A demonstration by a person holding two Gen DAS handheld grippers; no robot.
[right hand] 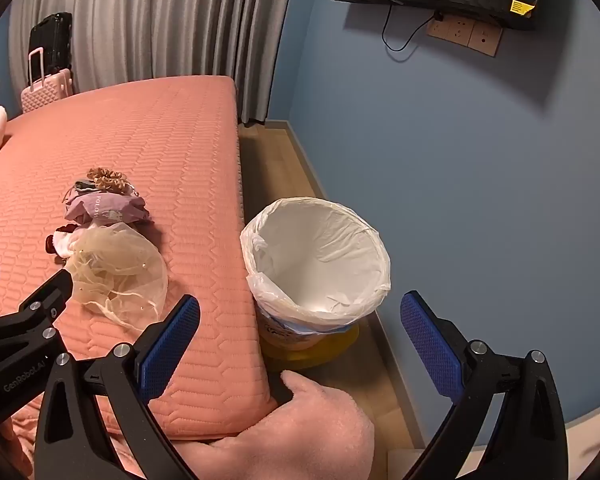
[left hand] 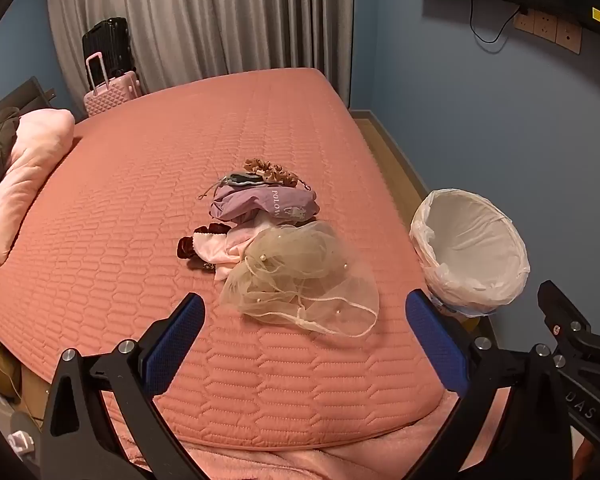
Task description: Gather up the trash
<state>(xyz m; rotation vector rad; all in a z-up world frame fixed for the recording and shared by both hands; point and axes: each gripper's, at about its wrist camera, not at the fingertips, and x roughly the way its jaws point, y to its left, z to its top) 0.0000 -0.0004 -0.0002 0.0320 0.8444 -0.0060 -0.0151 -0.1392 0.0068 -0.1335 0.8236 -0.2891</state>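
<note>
A pile of trash lies mid-bed: a beige mesh veil with pearls [left hand: 300,280] nearest, a pink cloth [left hand: 224,248], a dark red scrunchie [left hand: 188,248], a purple pouch [left hand: 268,206] and a brown scrunchie [left hand: 270,172] behind. It also shows in the right wrist view, with the veil [right hand: 116,276] in front. A white-lined trash bin [left hand: 472,256] [right hand: 320,264] stands on the floor beside the bed. My left gripper [left hand: 304,336] is open, just short of the veil. My right gripper [right hand: 300,332] is open, above the bin's near side.
The pink quilted bed [left hand: 180,184] fills the left. A pink pillow [left hand: 24,176] lies at its left end. Suitcases [left hand: 108,72] stand by the grey curtain. A pink blanket [right hand: 300,432] hangs at the bed's near corner. Blue wall [right hand: 480,180] lies right of the bin.
</note>
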